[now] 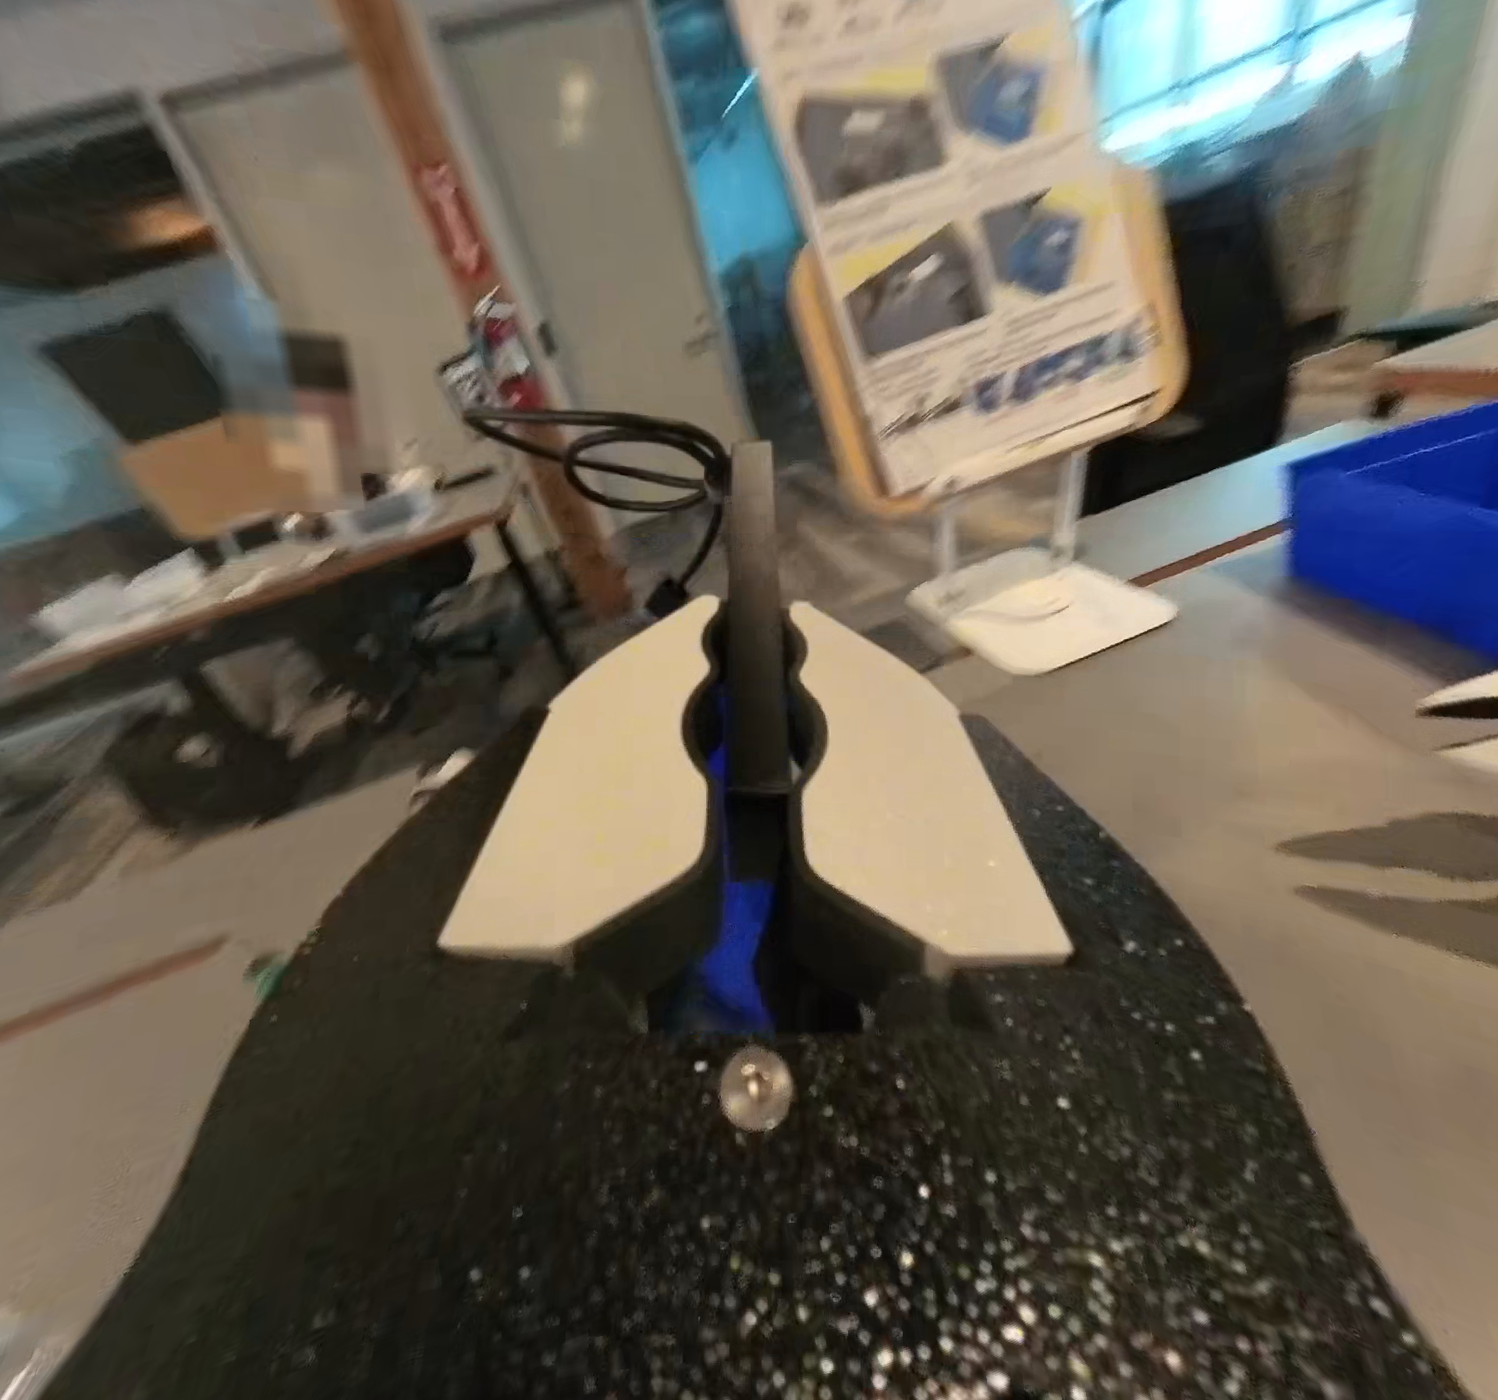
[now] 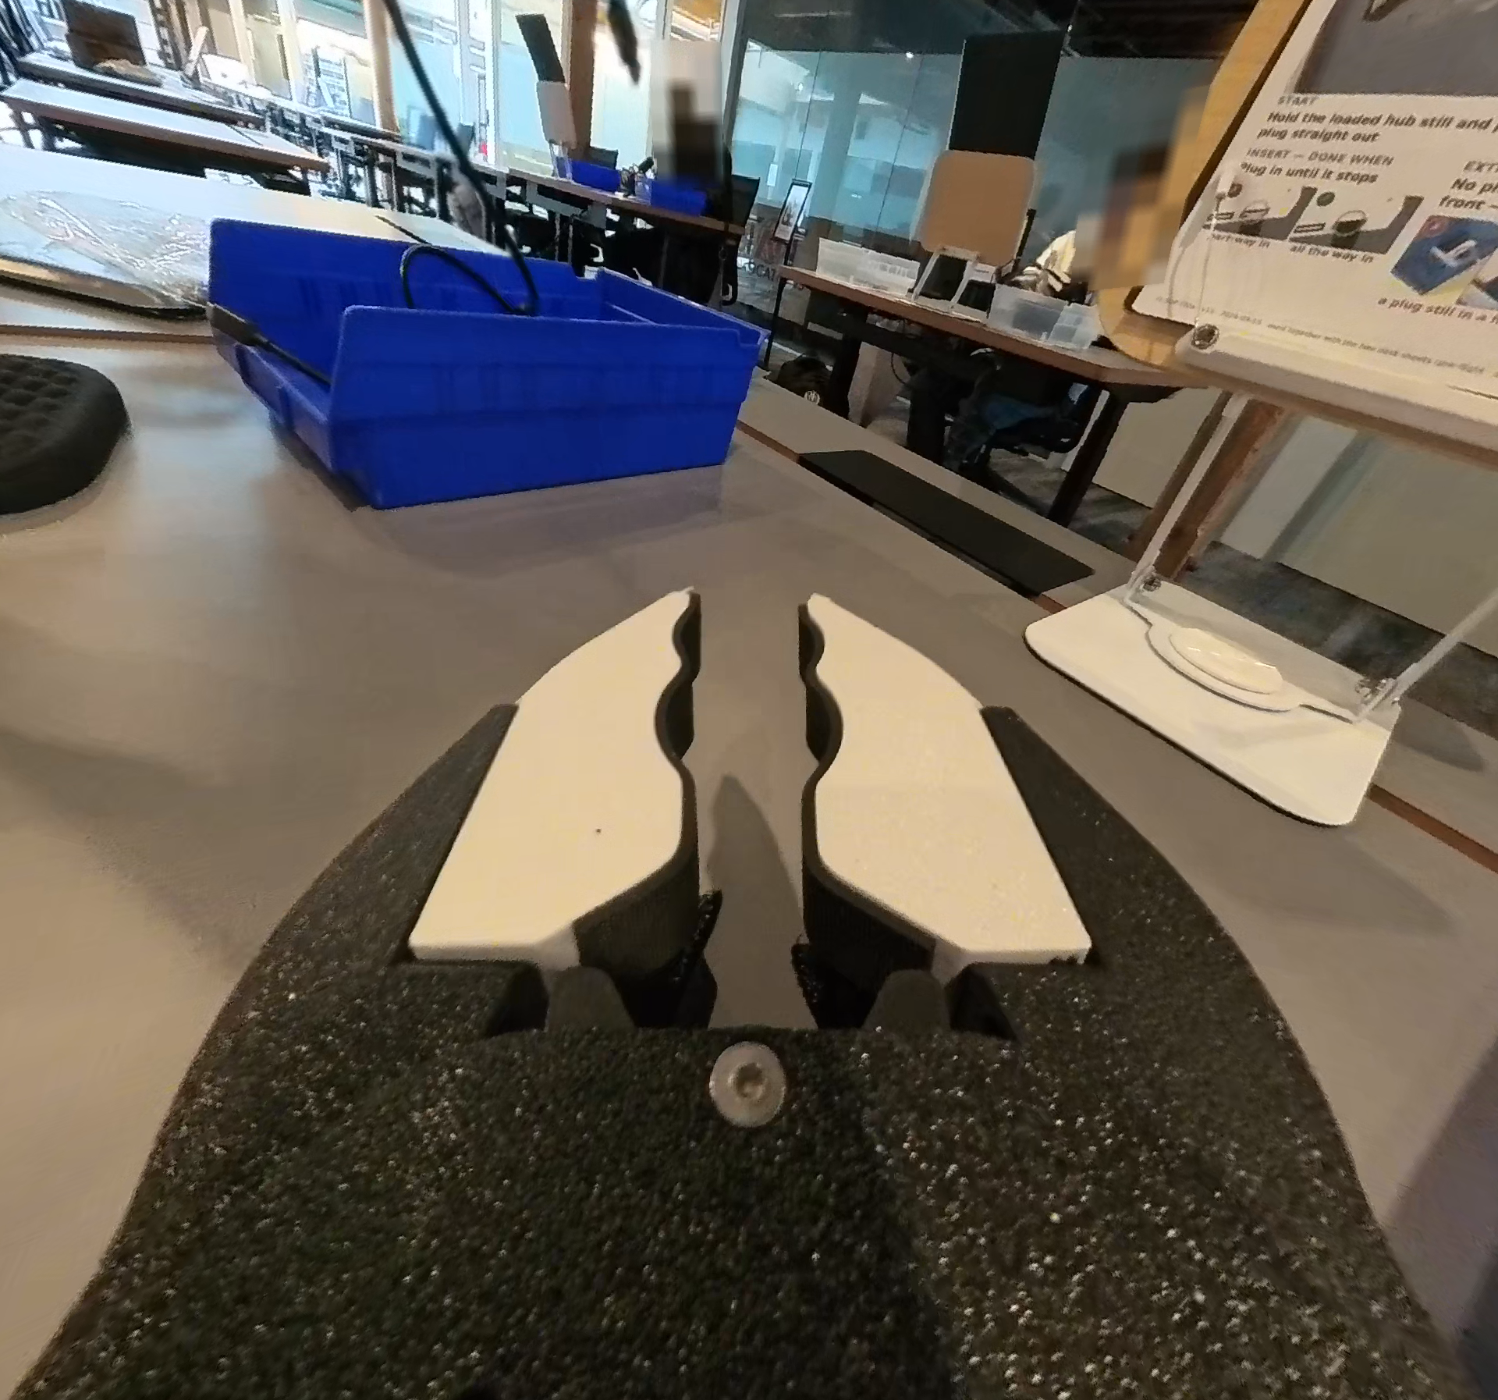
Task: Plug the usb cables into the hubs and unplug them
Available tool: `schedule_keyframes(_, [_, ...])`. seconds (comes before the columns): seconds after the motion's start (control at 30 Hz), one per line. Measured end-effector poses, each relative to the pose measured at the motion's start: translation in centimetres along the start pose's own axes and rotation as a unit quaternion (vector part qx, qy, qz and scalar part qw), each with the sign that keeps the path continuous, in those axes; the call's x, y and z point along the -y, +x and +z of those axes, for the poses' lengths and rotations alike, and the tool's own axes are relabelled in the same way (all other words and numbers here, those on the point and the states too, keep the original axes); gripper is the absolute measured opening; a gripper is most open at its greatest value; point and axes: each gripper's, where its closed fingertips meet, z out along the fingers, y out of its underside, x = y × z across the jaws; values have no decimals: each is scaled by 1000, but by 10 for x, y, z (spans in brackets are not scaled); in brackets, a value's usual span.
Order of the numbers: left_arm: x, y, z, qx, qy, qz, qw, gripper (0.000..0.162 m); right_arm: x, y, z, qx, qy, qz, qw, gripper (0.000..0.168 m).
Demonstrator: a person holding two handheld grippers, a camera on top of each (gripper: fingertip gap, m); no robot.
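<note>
In the left wrist view my left gripper (image 1: 750,619) is shut on a slim black hub (image 1: 750,526), seen edge-on and sticking out past the fingertips. A thin black cable (image 1: 616,461) loops from the hub's far end, and a small black plug (image 1: 669,597) hangs by the left fingertip. This view is motion-blurred. In the right wrist view my right gripper (image 2: 750,615) is open by a narrow gap, empty, low over the grey table (image 2: 243,631). Black cables (image 2: 421,88) hang down from above, one into the blue bin (image 2: 486,388). A plug end (image 2: 624,52) dangles in the air.
The blue bin also shows in the left wrist view (image 1: 1394,542). An instruction sheet stand with a white base (image 2: 1216,696) is at the right. A black padded mat (image 2: 49,437) lies at the left, a black strip (image 2: 948,518) at the table edge. Other tables stand behind.
</note>
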Motion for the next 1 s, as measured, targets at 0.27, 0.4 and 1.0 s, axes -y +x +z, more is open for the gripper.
schedule_keyframes(0.27, [113,116,3,-253,177,-79,948,10,17,10,-9,-32,49,-4,998,23])
schedule_keyframes(0.4, [106,154,32,-302,177,-143,926,10,38,30,-29,-91,110,4,990,22])
schedule_keyframes(1.0, [-72,263,67,-427,81,-349,831,10,44,-3,-26,140,76,159,974,34])
